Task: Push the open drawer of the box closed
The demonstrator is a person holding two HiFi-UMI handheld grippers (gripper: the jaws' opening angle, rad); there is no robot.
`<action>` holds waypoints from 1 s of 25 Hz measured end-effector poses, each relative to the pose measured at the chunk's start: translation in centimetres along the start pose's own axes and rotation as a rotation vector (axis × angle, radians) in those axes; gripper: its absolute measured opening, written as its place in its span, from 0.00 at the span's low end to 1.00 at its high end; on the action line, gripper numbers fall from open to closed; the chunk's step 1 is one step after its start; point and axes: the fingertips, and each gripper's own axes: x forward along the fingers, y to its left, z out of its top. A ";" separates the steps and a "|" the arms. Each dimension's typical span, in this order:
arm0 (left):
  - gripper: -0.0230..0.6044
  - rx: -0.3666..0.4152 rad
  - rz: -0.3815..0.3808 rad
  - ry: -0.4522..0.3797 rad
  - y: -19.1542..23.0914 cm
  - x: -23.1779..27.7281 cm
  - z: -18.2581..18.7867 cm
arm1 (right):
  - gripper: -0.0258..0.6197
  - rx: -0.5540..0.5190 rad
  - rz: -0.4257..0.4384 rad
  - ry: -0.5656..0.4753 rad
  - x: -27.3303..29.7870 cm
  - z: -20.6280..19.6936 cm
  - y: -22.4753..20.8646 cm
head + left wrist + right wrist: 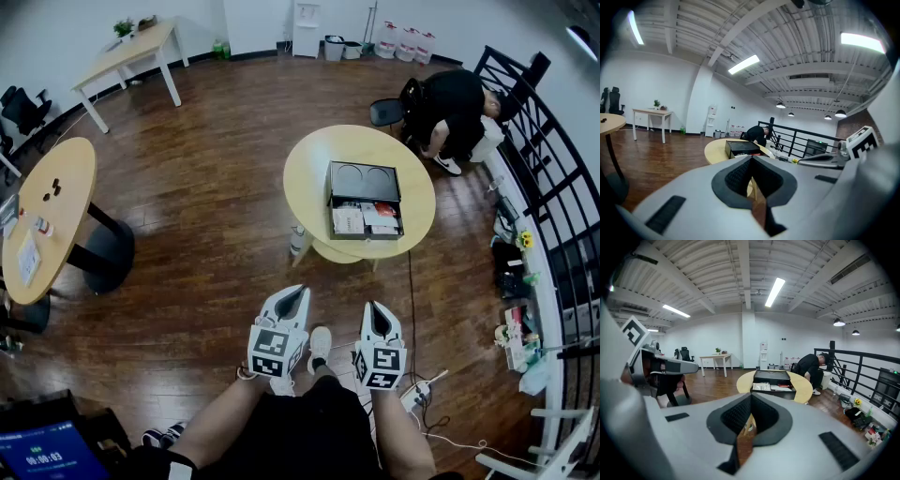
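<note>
A black box (pixel 364 178) lies on a round wooden table (pixel 305 187), and its drawer (pixel 366 220) is pulled out toward me with papers inside. The box (pixel 771 377) and its open drawer (pixel 771 387) show straight ahead in the right gripper view. In the left gripper view the box (pixel 740 147) shows to the left of the jaws. My left gripper (pixel 298 292) and right gripper (pixel 375 307) are side by side close to my body, well short of the table. Both have their jaws together with nothing between them.
A person (pixel 455 117) crouches just behind the table. A bottle (pixel 297 241) stands on the floor at the table's near left. Another round table (pixel 47 216) is at the left, a black railing (pixel 544 187) runs along the right, and cables (pixel 422 389) lie by my right foot.
</note>
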 end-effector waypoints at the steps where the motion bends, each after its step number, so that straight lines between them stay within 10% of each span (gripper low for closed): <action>1: 0.04 0.004 0.002 0.005 -0.1 1.2 0.2 | 0.04 -0.009 -0.002 0.007 1.0 0.1 -1.0; 25: 0.04 -0.015 0.136 0.168 2.4 17.8 -0.3 | 0.04 -0.066 0.051 0.241 17.2 -2.6 -10.9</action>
